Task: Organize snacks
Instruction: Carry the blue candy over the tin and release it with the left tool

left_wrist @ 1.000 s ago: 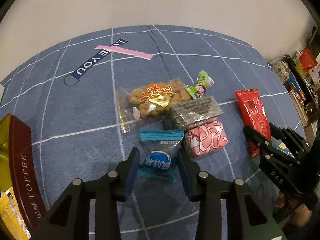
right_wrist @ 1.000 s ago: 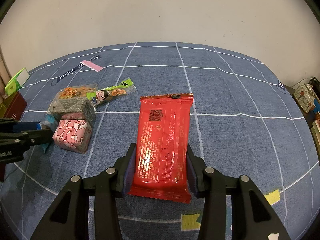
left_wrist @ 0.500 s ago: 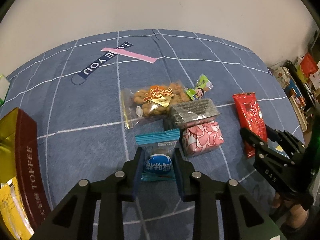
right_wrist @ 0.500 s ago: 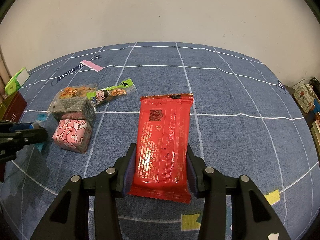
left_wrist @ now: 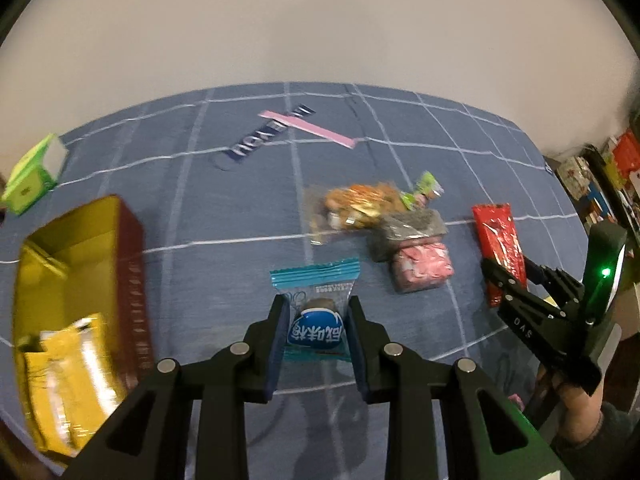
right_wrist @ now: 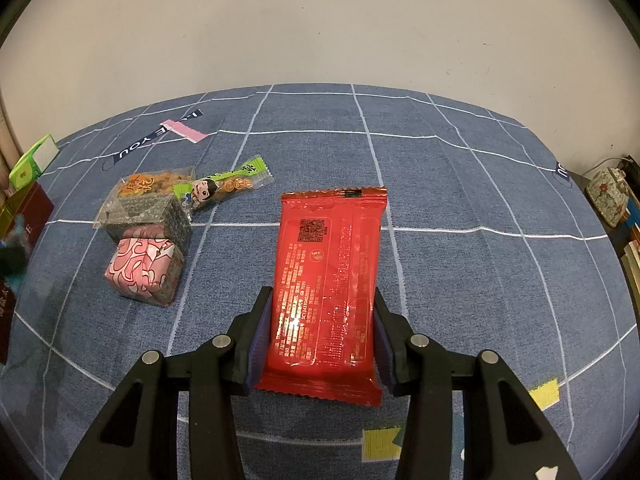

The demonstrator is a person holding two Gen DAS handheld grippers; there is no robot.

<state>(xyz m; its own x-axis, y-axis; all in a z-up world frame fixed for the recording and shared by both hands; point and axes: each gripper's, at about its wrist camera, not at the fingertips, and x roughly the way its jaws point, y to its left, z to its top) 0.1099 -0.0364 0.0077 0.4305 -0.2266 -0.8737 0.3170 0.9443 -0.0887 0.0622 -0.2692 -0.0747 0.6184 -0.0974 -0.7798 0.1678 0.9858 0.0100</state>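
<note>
My left gripper is shut on a teal and blue candy packet and holds it above the blue cloth. A dark red toffee tin with a gold inside stands open at the left, with yellow packets in it. My right gripper straddles a red snack pack that lies flat on the cloth; the pads sit at its two sides. The right gripper also shows in the left wrist view. A pile of snacks lies at the middle: a pink pack, a grey pack, an orange bag and a green stick.
A green box lies at the far left of the cloth. A pink strip and a dark label lie at the back. Shelves with goods stand beyond the right edge. Yellow tape marks are near the front edge.
My left gripper has closed on the teal candy packet, lifted it and swung left toward the toffee tin. The right gripper and the red pack have not moved.
</note>
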